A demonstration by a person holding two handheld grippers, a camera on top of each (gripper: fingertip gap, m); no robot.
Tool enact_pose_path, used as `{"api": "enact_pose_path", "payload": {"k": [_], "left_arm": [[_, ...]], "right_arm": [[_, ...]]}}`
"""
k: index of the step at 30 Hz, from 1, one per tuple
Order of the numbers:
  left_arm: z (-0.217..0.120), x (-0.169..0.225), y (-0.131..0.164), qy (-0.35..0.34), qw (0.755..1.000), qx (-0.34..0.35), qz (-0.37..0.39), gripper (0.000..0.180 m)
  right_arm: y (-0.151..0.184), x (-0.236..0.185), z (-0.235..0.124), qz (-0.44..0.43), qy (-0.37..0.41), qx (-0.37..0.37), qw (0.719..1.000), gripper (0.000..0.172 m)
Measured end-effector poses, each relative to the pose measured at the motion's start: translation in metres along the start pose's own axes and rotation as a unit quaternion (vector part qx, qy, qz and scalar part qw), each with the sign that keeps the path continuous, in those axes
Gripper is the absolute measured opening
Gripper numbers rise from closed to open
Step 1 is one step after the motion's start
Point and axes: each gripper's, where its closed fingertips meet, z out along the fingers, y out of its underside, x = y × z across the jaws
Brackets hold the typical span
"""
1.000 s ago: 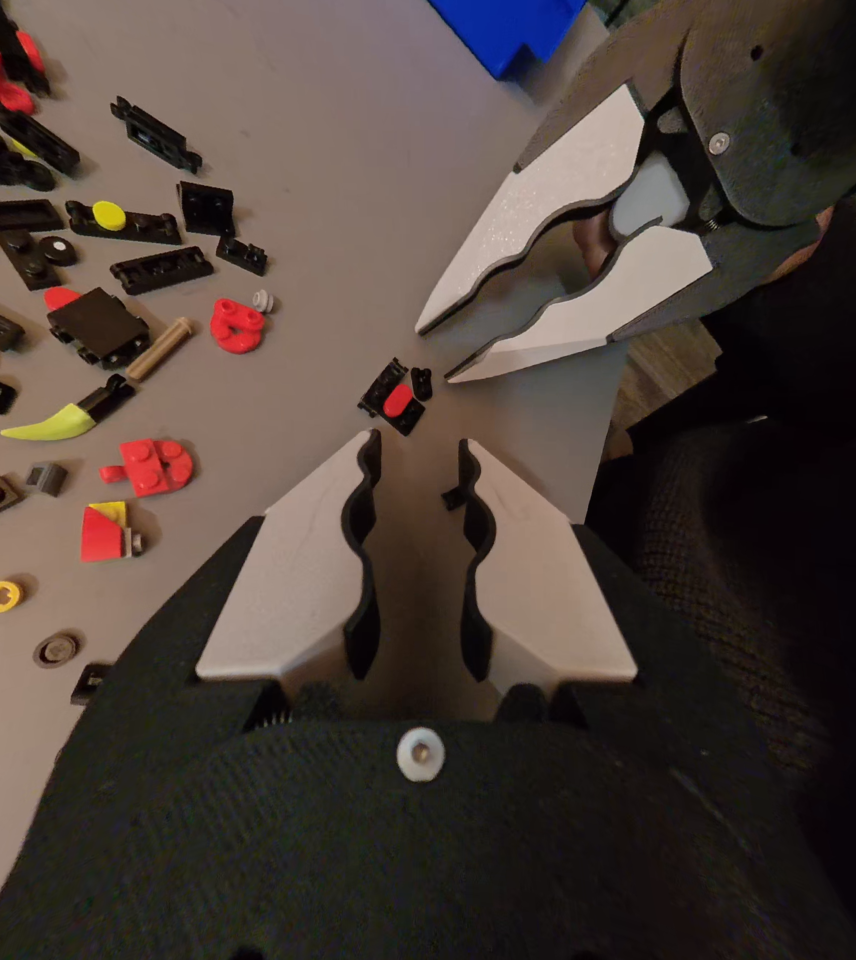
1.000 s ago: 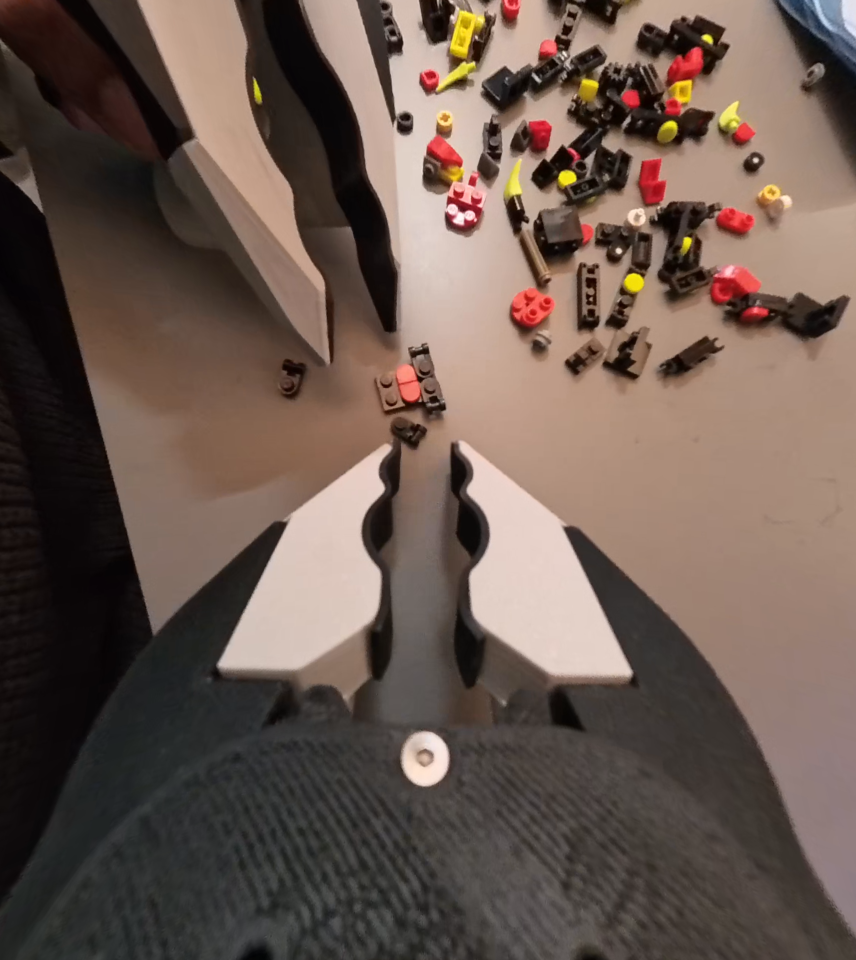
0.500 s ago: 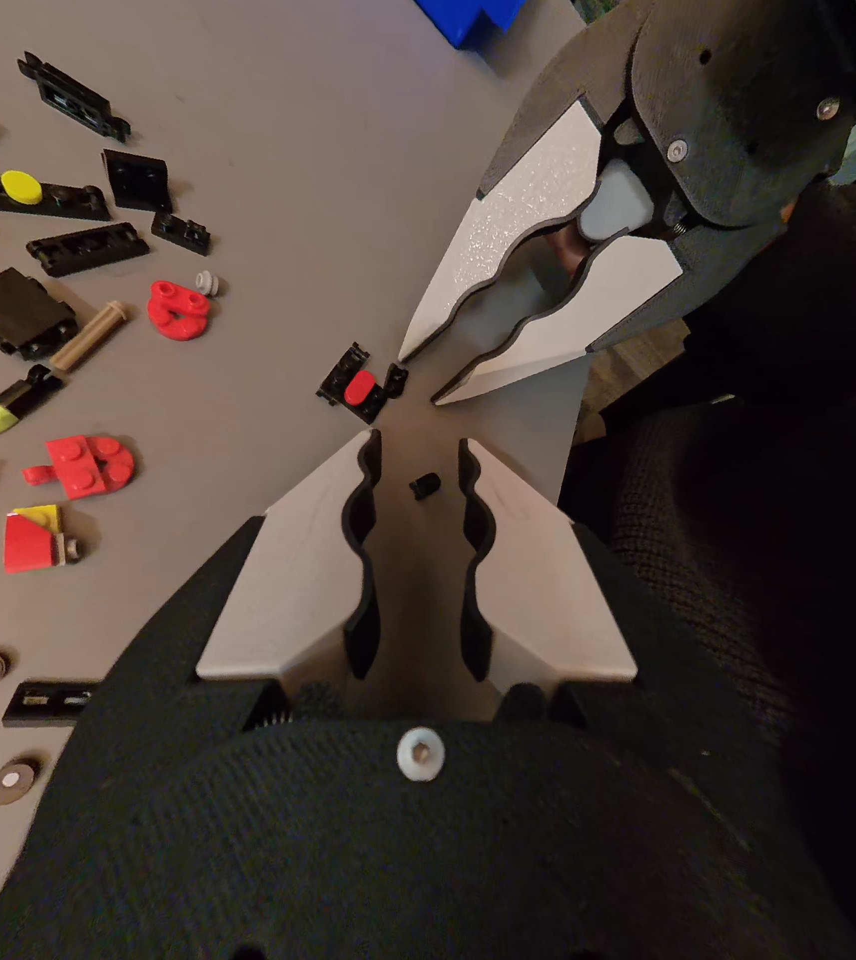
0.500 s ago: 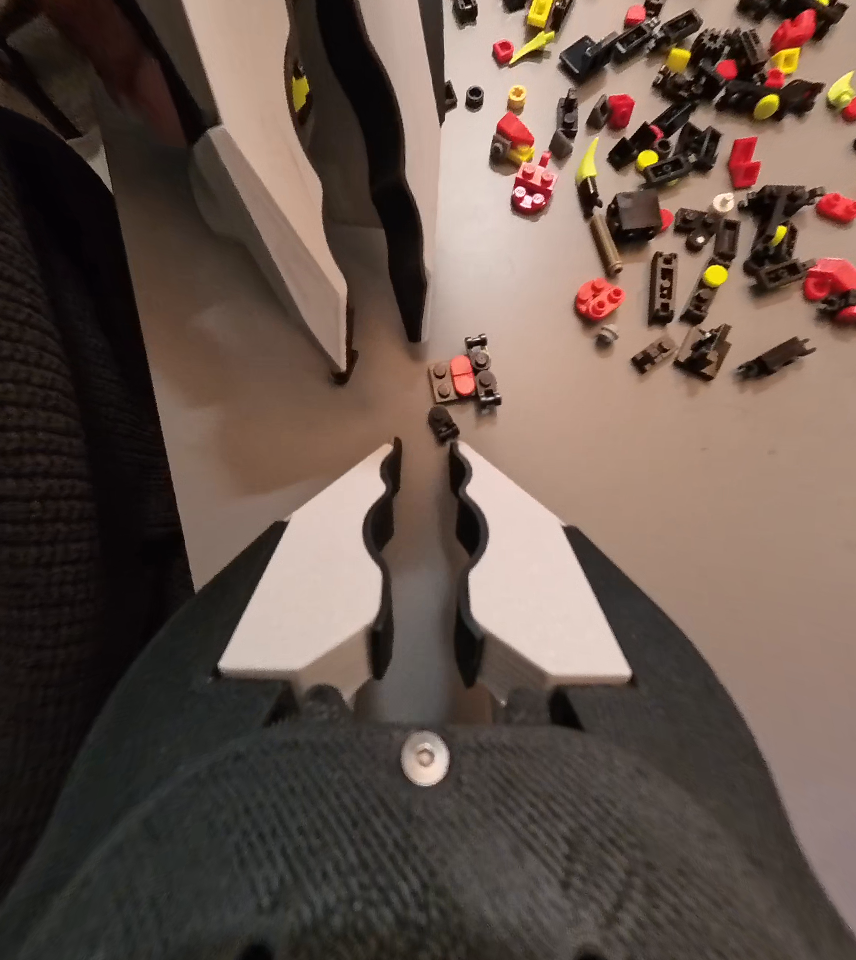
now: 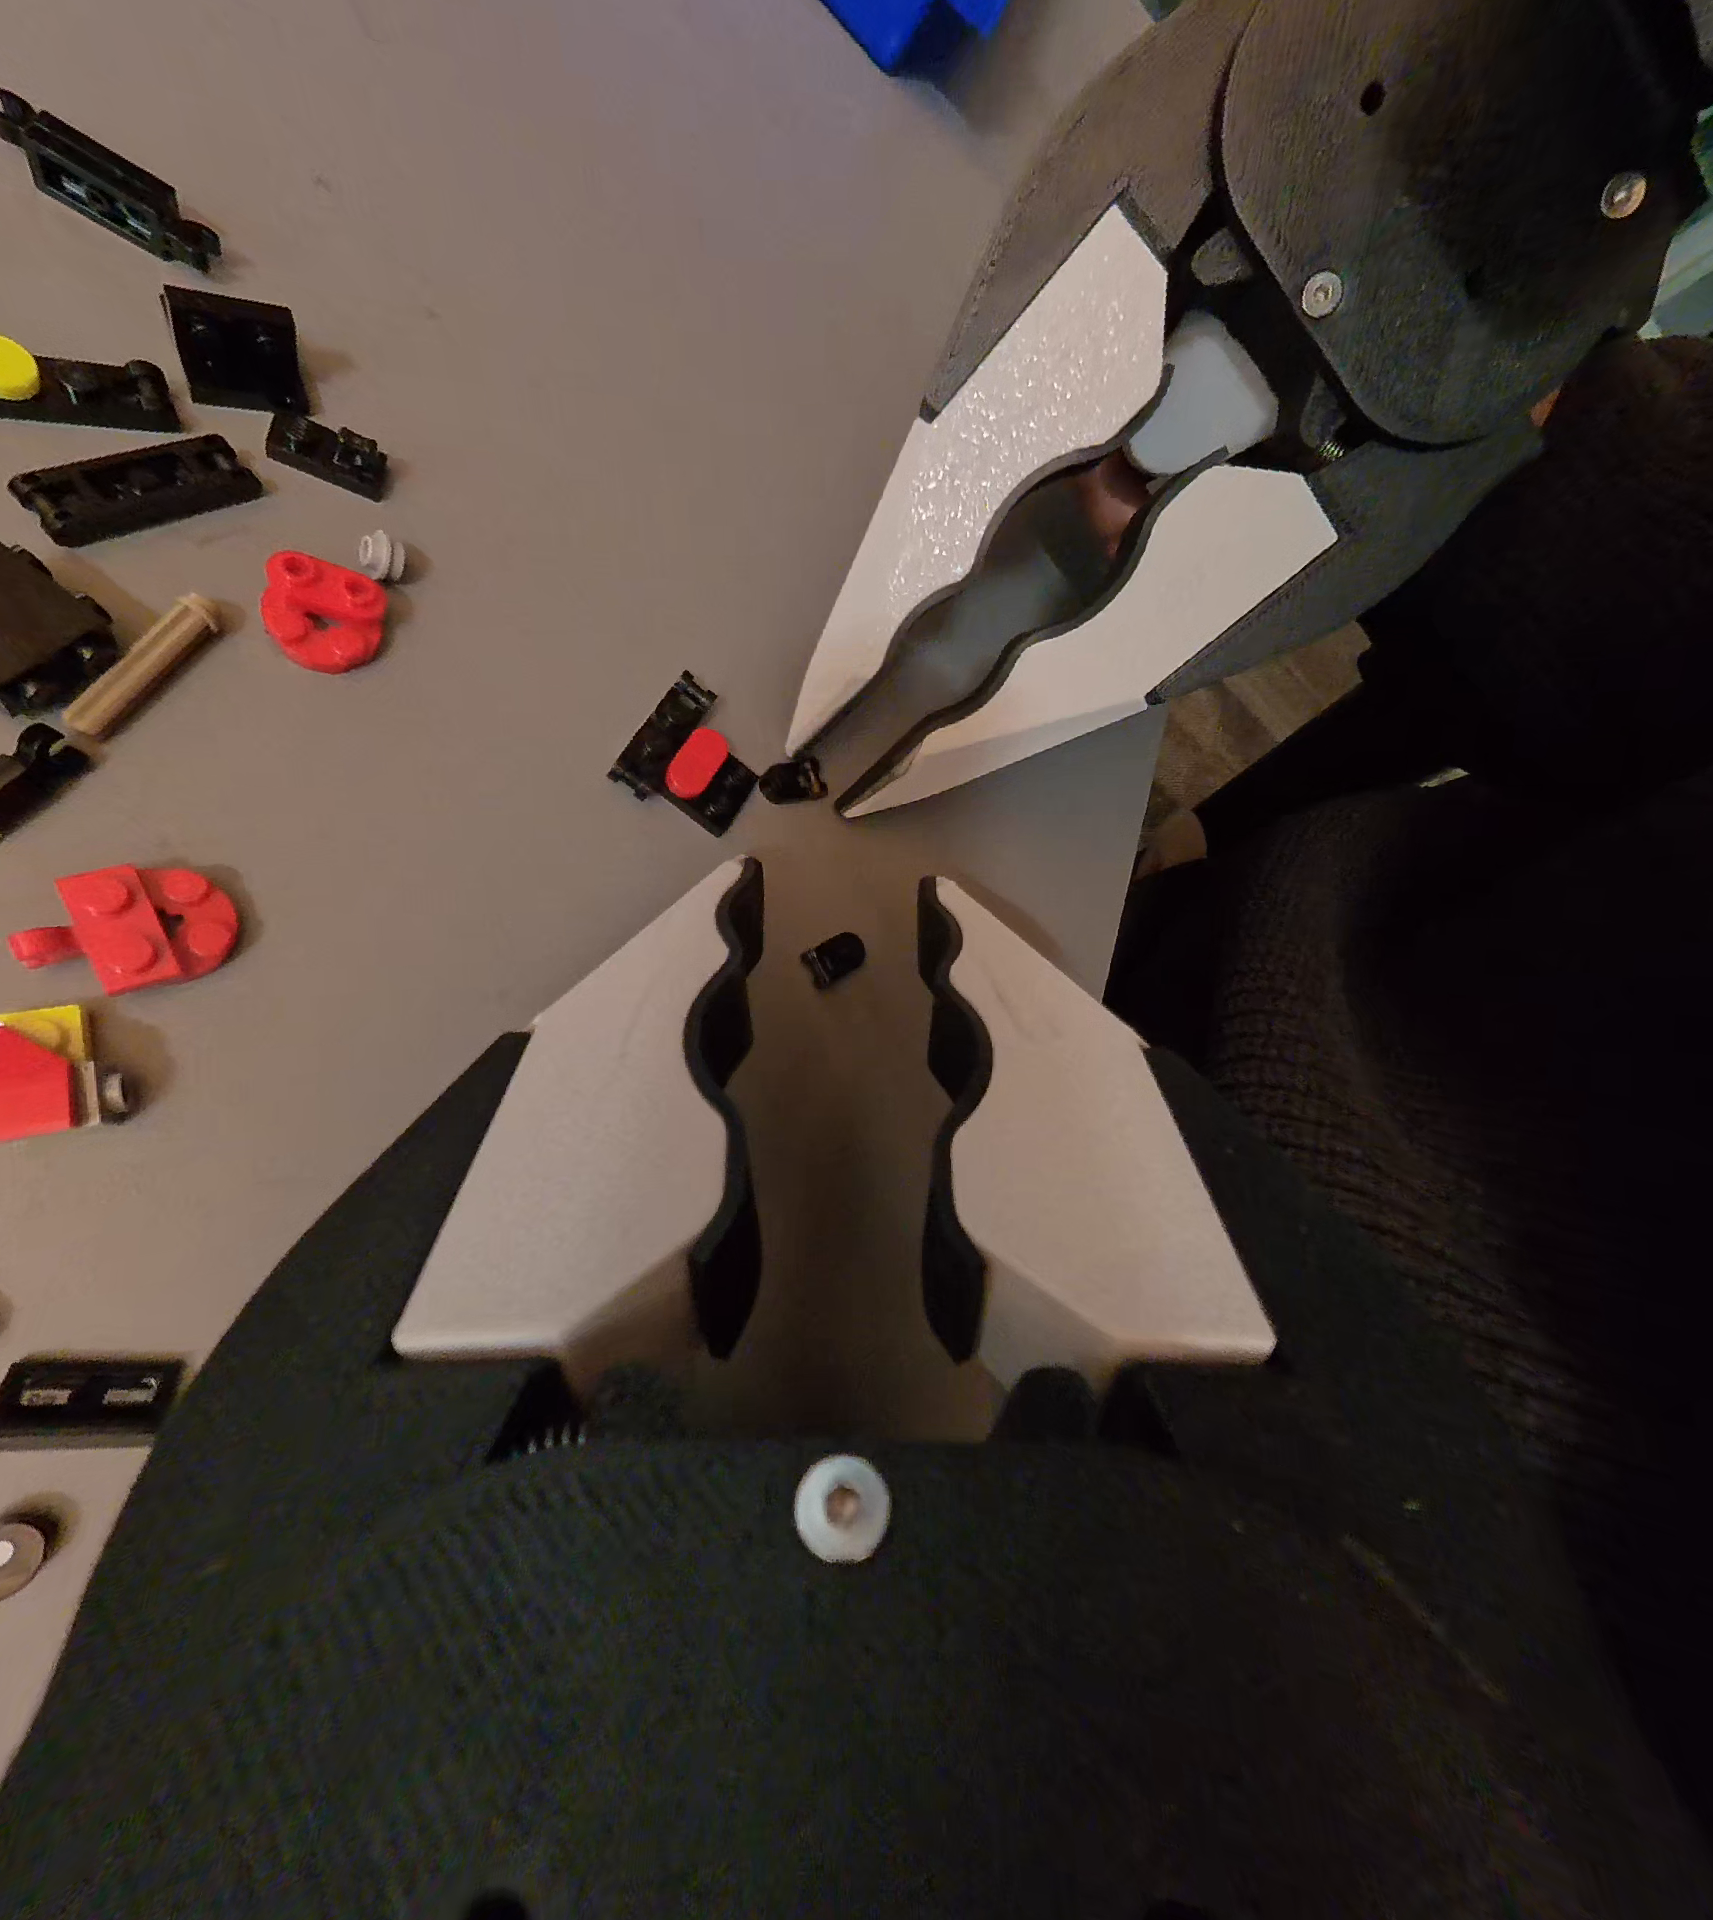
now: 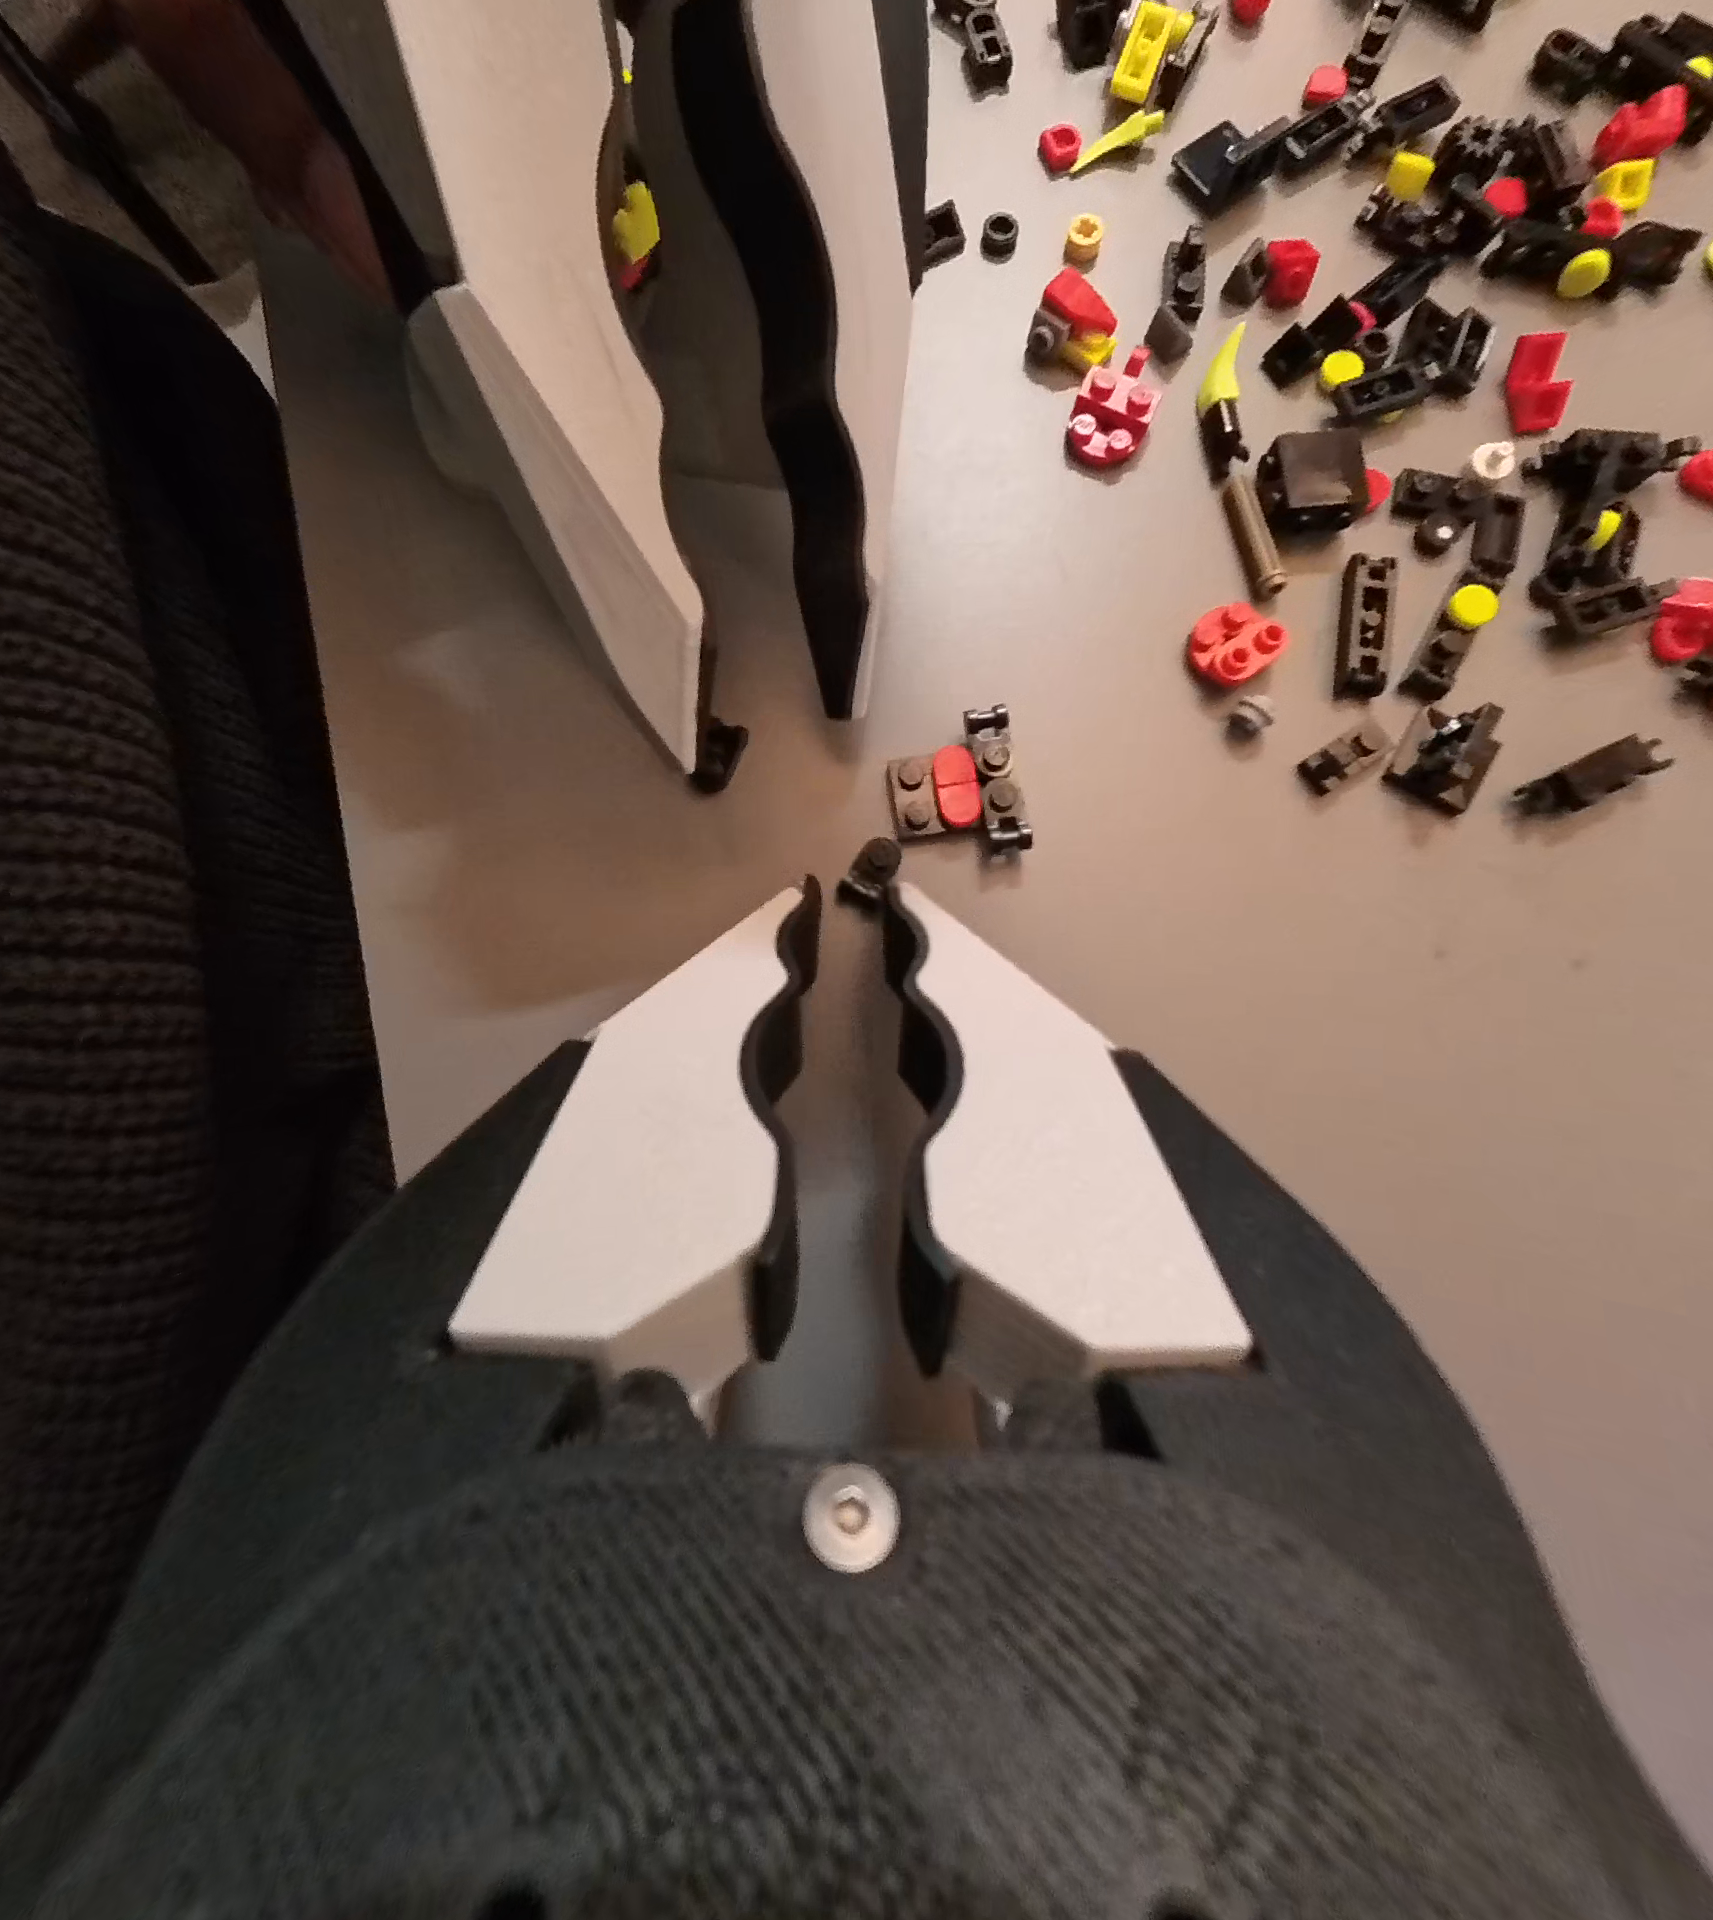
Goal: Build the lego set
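Black small clip piece (image 6: 871, 871) now sits at the narrowed, unclenched right gripper (image 6: 847, 891). Left gripper (image 5: 836, 871) stays released, straddling another black piece (image 5: 832, 956)

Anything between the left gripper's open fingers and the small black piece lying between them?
Nothing visible. The small black piece lies on bare table between the left gripper's fingers, touching neither in the left wrist view.

Hobby or lab tabletop: grey table (image 5: 540, 208) strewn with toy bricks (image 6: 1454, 312).
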Motion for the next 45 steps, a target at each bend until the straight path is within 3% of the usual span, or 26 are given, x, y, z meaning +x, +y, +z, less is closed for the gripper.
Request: {"api": "enact_pose_path", "payload": {"k": [4, 10, 16, 20, 45], "left_arm": [[0.0, -0.001, 0.0, 0.0, 1.0, 0.001, -0.002, 0.028], [0.001, 0.0, 0.0, 0.003, 1.0, -0.001, -0.003, 0.027], [0.0, 0.001, 0.0, 0.004, 1.0, 0.0, -0.003, 0.027], [0.0, -0.001, 0.0, 0.002, 1.0, 0.002, -0.006, 0.028], [-0.002, -0.006, -0.004, -0.015, 1.0, 0.015, -0.003, 0.031]], "right_arm": [[0.0, 0.004, 0.0, 0.009, 0.009, -0.003, 1.0, 0.003], [-0.001, 0.005, 0.0, 0.039, 0.001, 0.004, 0.999, 0.017], [-0.006, 0.001, 0.002, 0.096, -0.022, 0.013, 0.995, 0.018], [-0.006, 0.009, 0.003, 0.109, 0.007, 0.008, 0.994, 0.011], [0.007, 0.016, -0.007, 0.055, 0.039, -0.012, 0.998, 0.008]]}}
